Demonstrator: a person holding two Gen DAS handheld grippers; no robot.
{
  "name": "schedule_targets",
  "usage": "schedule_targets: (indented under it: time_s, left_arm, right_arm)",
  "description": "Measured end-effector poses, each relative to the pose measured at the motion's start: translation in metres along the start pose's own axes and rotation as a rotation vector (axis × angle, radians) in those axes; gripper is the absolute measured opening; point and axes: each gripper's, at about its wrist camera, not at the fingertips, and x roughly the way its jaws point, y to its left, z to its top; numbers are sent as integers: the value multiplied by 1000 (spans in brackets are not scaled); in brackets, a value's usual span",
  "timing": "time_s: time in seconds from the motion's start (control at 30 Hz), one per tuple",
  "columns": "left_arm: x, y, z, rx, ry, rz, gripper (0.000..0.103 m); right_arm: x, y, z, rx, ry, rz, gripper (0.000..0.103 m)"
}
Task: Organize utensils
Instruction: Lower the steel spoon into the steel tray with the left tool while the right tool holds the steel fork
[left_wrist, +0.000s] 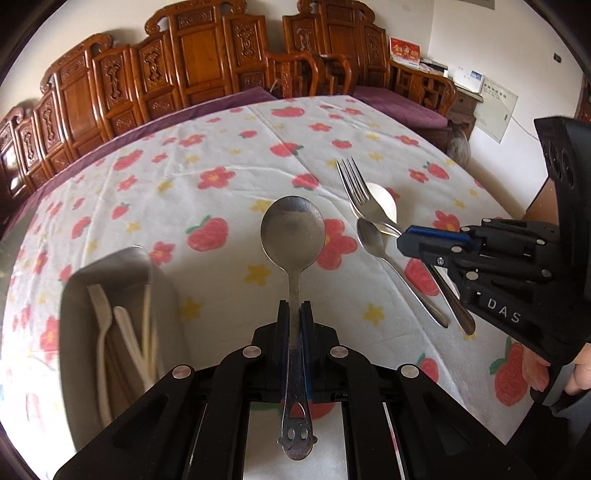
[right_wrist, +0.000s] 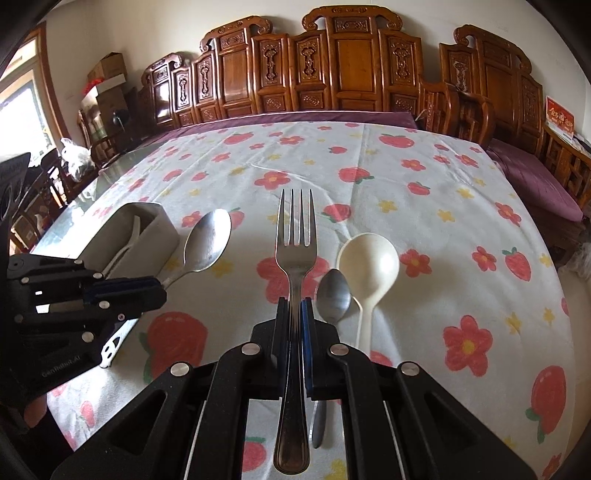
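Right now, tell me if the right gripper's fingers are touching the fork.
Touching. The right wrist view shows the right gripper with its fingers closed against both sides of the fork handle, no gap visible, tines pointing away above the tablecloth.

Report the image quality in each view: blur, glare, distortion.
Left wrist view: the utensil holder and its white cutlery are smeared by motion blur, the big spoon in the left gripper is sharp, and fisheye bends the table edge. Right wrist view: sharp overall, the window at far left is blown out, and the fork shows mild glare.
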Motion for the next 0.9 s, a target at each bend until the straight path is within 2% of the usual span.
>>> schedule_targets:
  time_s: [0.5, 0.9]
  left_arm:
    - [-40, 42, -2, -51, -32, 56, 5]
    - [-55, 83, -23, -117, -26, 111, 5]
  right_arm:
    - [-10, 46, 5, -84, -15, 69, 8]
    - [-18, 73, 4, -126, -25, 111, 8]
